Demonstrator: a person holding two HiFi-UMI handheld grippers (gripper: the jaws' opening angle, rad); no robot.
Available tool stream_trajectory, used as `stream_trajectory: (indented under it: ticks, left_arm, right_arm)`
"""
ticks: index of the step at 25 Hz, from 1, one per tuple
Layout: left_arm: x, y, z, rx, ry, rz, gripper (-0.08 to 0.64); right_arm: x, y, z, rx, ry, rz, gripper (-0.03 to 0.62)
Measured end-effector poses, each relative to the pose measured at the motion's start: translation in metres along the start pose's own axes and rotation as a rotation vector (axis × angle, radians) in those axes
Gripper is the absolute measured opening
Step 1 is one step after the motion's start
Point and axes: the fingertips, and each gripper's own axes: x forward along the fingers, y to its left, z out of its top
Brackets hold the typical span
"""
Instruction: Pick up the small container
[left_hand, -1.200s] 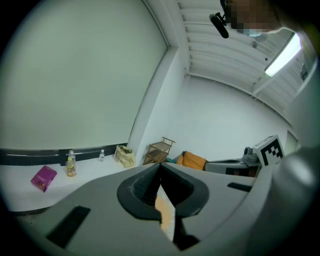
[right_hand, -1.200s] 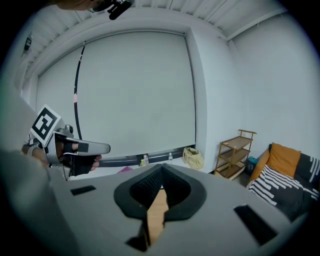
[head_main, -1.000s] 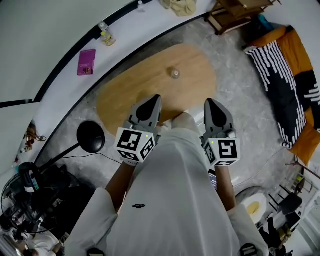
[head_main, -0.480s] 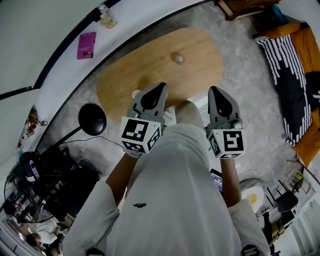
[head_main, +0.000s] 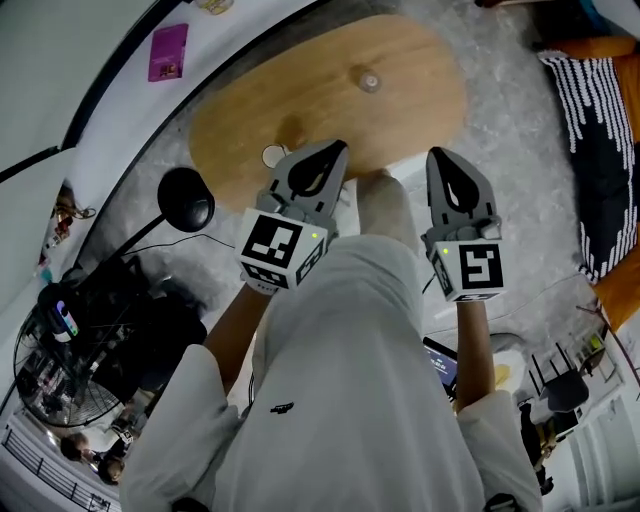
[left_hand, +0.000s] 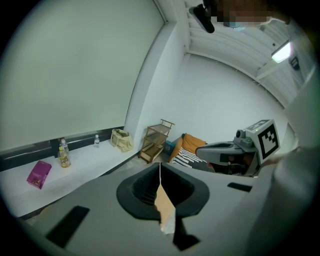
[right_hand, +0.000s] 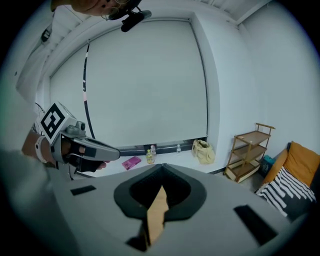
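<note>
Nearer the bench (head_main: 250, 130) than a second ago, left gripper (head_main: 333, 150) and right gripper (head_main: 441, 155) alike, jaws clenched on nothing. Only in head view: container (head_main: 369, 80) mid-bench, well beyond both; in gripper views, shelf (left_hand: 156, 138) instead.

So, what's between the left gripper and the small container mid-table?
Head view: only bare wood of the table lies between the left gripper and the small container.

The small container (head_main: 369, 80), clear and round, stands upright on the oval wooden worktop (head_main: 300, 95), near its far edge.
</note>
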Motion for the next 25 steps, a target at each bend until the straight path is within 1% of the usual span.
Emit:
stream_trajectory:
  ticks: [5, 12, 14, 15, 19, 21, 23, 25]
  left_arm:
    - [0.019, -0.002, -0.018, 0.004, 0.043, -0.023, 0.021]
    - [0.040, 0.009, -0.038, -0.017, 0.078, -0.004, 0.028]
    - [0.050, 0.010, -0.041, -0.011, 0.080, 0.000, 0.086]
    - [0.054, 0.010, -0.042, -0.004, 0.077, 0.004, 0.098]
    - [0.071, 0.011, -0.046, 0.011, 0.077, 0.014, 0.110]
    - [0.080, 0.013, -0.052, 0.013, 0.088, 0.019, 0.124]
    - [0.089, 0.017, -0.058, 0.021, 0.104, 0.022, 0.135]
    - [0.099, 0.022, -0.066, 0.032, 0.122, 0.024, 0.169]
  right_arm:
    - [0.014, -0.007, -0.007, 0.020, 0.005, 0.041, 0.008]
    - [0.035, -0.014, -0.023, 0.038, 0.027, 0.077, 0.008]
    - [0.040, -0.020, -0.029, 0.046, 0.039, 0.091, 0.008]
    - [0.042, -0.022, -0.032, 0.045, 0.044, 0.098, 0.008]
    - [0.052, -0.036, -0.043, 0.037, 0.055, 0.100, 0.008]
    - [0.057, -0.043, -0.048, 0.040, 0.060, 0.099, 0.008]
    - [0.063, -0.046, -0.051, 0.032, 0.066, 0.116, 0.008]
    - [0.072, -0.046, -0.052, 0.024, 0.067, 0.133, 0.008]
